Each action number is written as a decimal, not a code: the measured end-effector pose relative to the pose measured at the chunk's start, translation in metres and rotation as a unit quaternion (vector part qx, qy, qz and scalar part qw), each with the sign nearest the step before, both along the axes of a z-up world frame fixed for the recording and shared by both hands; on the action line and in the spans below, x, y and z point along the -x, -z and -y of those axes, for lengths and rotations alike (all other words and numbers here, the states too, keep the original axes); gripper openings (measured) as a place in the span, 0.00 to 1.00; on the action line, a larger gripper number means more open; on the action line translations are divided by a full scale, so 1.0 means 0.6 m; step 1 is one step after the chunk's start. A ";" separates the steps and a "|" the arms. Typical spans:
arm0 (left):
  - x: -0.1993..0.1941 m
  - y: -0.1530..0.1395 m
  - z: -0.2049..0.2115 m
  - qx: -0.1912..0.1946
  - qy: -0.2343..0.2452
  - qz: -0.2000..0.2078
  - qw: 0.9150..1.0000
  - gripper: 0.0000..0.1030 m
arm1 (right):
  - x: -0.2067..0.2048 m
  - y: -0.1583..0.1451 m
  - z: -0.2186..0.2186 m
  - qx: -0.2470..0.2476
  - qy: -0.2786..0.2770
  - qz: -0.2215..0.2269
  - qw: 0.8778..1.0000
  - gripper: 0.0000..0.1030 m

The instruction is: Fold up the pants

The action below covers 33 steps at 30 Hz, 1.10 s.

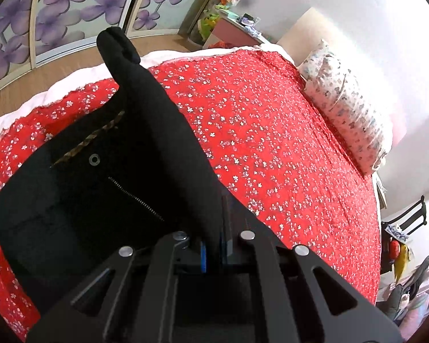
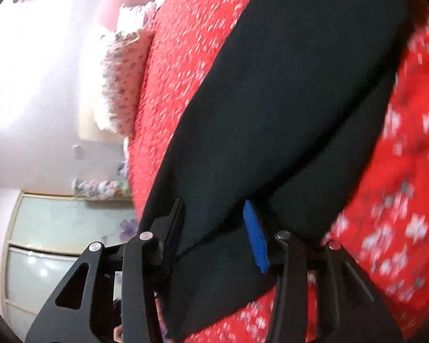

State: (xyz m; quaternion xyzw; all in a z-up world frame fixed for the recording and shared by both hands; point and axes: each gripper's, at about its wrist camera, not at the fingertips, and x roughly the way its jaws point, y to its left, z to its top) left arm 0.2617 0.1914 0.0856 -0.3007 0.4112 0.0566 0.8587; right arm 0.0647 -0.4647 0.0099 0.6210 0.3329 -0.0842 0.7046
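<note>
Black pants (image 1: 100,188) lie waist-open on the red flowered bedspread (image 1: 271,143), with the zipper and a button hole showing. My left gripper (image 1: 214,245) is shut on a fold of the pants, which rises as a ridge away from the jaws. In the right wrist view the pants (image 2: 286,100) stretch up and away across the bedspread (image 2: 400,200). My right gripper (image 2: 214,228) has the cloth between its fingers; the blue pad (image 2: 257,240) shows beside it. The jaws stand fairly wide around the thick cloth.
A flowered pillow (image 1: 349,114) lies at the bed's far right side, also in the right wrist view (image 2: 123,80). A wardrobe with purple flower doors (image 1: 57,14) stands beyond the bed. A chair with clutter (image 1: 406,228) stands at the right.
</note>
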 end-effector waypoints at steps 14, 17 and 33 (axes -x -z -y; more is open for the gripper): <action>0.142 -0.001 -0.016 0.003 0.026 0.052 0.998 0.06 | 0.056 -0.112 0.072 0.145 0.013 0.069 0.987 0.04; 0.201 0.038 -0.016 0.002 0.024 0.052 0.998 0.06 | 0.068 -0.078 0.066 0.145 0.004 0.030 0.989 0.04; 0.236 0.129 -0.104 0.128 -0.071 0.031 0.989 0.19 | 0.089 -0.029 0.063 0.116 0.007 -0.004 0.993 0.04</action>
